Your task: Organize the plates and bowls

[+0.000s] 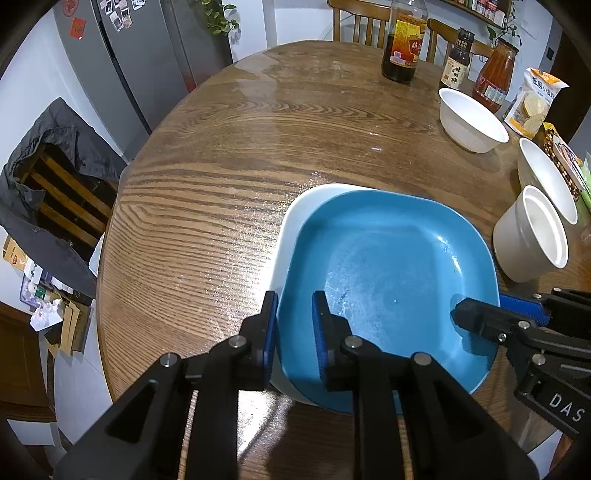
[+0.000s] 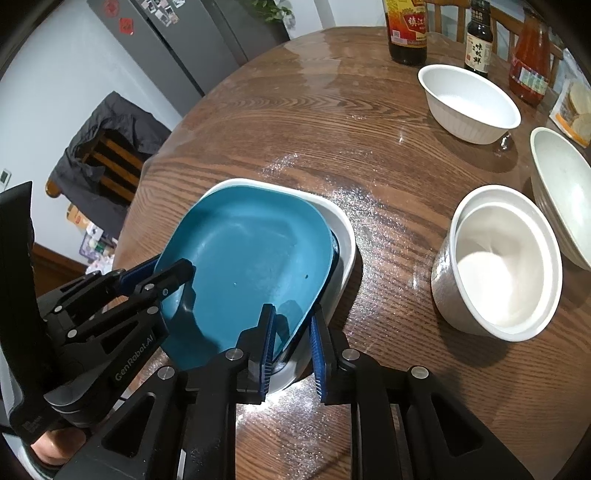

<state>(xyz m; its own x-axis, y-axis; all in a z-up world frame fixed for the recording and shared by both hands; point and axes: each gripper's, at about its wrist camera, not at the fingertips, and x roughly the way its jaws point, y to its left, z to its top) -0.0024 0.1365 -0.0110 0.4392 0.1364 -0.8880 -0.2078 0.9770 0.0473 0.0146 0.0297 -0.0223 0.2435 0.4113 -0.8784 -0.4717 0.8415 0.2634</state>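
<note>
Left wrist view: noted blue plate [image 1: 384,280] nested on white plate [image 1: 291,221], both near the front edge of the round wooden table [image 1: 207,177]. Left gripper [image 1: 294,332] straddled the blue plate's near-left rim, one pad outside, one inside; narrow gap, apparently clamped on the rim. Right gripper [image 1: 480,317] reached in from the blue plate's right side, fingers over and under that rim.

Right wrist view: same blue plate [image 2: 243,258] seen tilted, near edge raised off the white plate [image 2: 343,236]. Right gripper [image 2: 293,350] pinched the blue plate's near rim between blue pads; left gripper [image 2: 159,277] gripped the opposite rim. Held from both sides, neither hand nearer.

Right of the blue plate: white cup [image 2: 498,266] with an inner vessel nested; beyond it a ribbed white bowl [image 2: 469,103] and a pale bowl [image 2: 561,192], well apart from the plates. Sauce bottles [image 2: 406,29] at the far side.

Judged: stacking step in hand; blue plate not yet seated flat. Next move likely turned on levelling that tilt down toward the white plate.
</note>
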